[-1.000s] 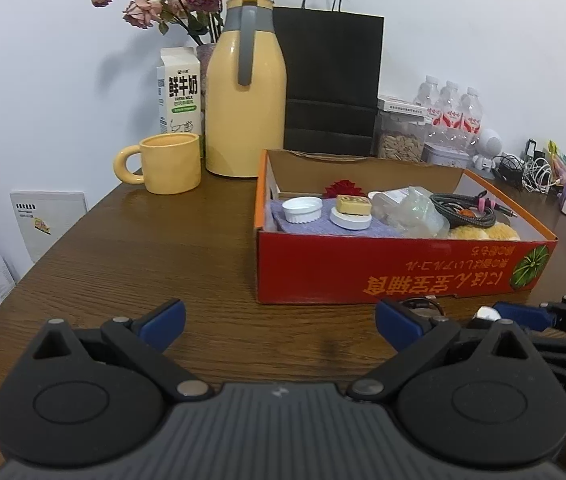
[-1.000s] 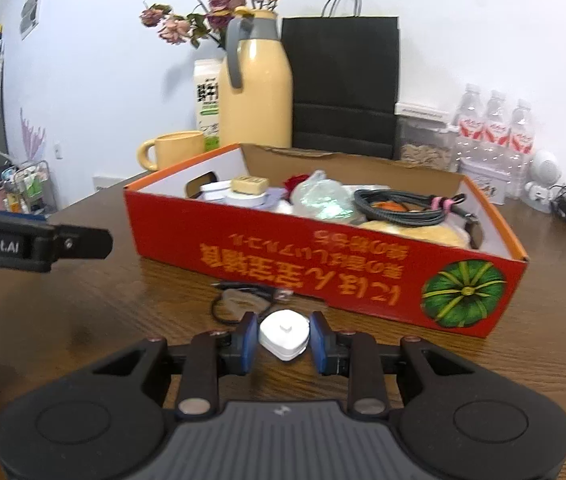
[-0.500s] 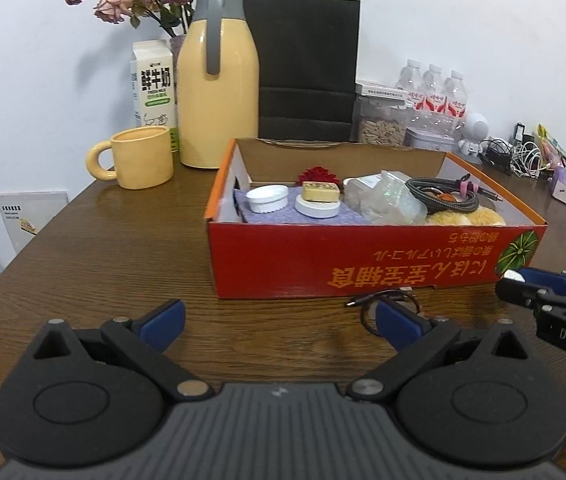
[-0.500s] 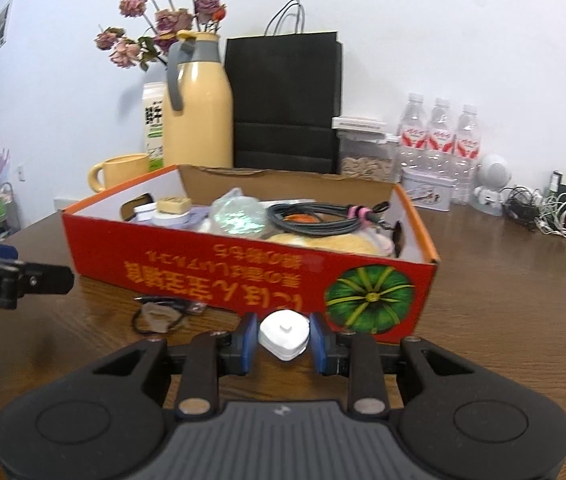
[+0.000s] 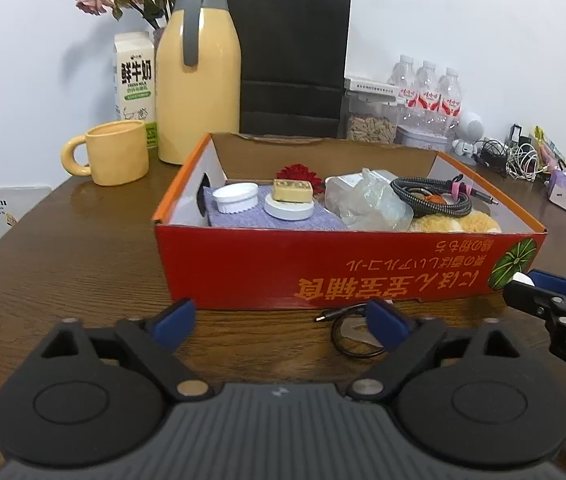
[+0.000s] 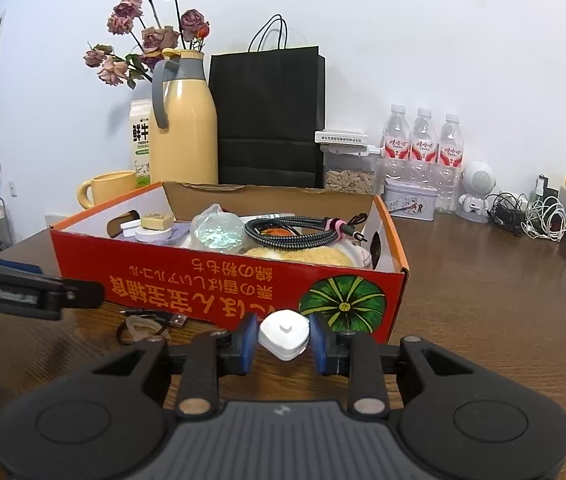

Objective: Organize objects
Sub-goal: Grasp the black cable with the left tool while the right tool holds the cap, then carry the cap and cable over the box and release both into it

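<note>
A red cardboard box point(image 5: 347, 268) stands on the wooden table and holds small white tubs, a yellow block, a clear bag, a coiled braided cable point(image 5: 431, 200) and sponges. It also shows in the right wrist view point(image 6: 219, 280). My right gripper point(image 6: 283, 338) is shut on a white plug adapter point(image 6: 284, 334), held in front of the box's right corner. My left gripper point(image 5: 281, 316) is open and empty, low before the box. A thin black cable point(image 5: 353, 330) lies on the table between it and the box.
Behind the box stand a yellow mug point(image 5: 117, 152), a milk carton point(image 5: 135, 84), a yellow thermos jug point(image 5: 199, 76), a black paper bag point(image 5: 291, 60), a seed jar point(image 5: 371, 116) and water bottles point(image 5: 427, 96). Tangled chargers point(image 6: 531, 212) lie at the far right.
My right gripper has risen and swung right with the adapter, from the box's front middle to its right corner. My left gripper has moved closer to the box and slightly right.
</note>
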A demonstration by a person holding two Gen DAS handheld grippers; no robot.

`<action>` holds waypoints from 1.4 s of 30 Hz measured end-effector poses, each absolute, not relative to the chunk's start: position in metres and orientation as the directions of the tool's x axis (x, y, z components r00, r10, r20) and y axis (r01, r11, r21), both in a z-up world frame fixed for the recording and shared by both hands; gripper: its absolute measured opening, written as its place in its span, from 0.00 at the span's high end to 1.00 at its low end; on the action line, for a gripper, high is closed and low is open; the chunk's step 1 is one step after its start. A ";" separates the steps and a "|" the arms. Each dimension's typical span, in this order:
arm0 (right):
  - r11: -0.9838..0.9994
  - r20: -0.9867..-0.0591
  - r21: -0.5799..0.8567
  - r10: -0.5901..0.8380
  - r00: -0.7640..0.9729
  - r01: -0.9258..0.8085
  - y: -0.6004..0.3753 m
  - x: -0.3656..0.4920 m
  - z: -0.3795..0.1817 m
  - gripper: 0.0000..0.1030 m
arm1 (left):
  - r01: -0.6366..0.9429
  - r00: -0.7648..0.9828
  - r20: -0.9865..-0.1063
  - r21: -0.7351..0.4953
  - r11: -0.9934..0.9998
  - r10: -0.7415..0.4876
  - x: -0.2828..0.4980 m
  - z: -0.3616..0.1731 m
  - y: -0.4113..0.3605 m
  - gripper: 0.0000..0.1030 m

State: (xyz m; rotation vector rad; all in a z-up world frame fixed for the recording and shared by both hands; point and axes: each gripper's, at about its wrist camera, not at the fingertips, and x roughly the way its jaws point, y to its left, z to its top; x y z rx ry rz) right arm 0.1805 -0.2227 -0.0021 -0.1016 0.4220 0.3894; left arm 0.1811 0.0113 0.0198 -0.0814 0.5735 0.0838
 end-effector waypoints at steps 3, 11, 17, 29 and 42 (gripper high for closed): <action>0.921 -0.416 -0.017 0.348 0.840 -0.390 -0.222 0.180 -0.002 0.74 | -0.091 0.825 -0.563 -0.056 0.994 0.044 0.191 0.015 0.008 0.27; 0.919 -0.408 -0.018 0.353 0.842 -0.394 -0.222 0.179 -0.001 0.74 | -0.040 0.798 -0.603 -0.068 0.997 -0.009 0.210 0.001 -0.002 0.61; 0.919 -0.407 -0.010 0.357 0.841 -0.394 -0.222 0.179 -0.001 0.74 | 0.032 0.810 -0.582 -0.082 0.996 -0.074 0.200 0.000 -0.007 0.97; 0.921 -0.400 -0.004 0.355 0.845 -0.389 -0.224 0.179 -0.001 0.74 | 0.034 0.879 -0.471 -0.090 0.995 -0.072 0.159 0.016 -0.006 0.97; 0.911 -0.346 -0.056 0.365 0.864 -0.408 -0.212 0.171 0.012 0.74 | 0.056 0.937 -0.341 -0.087 0.995 -0.082 0.149 0.058 -0.005 0.97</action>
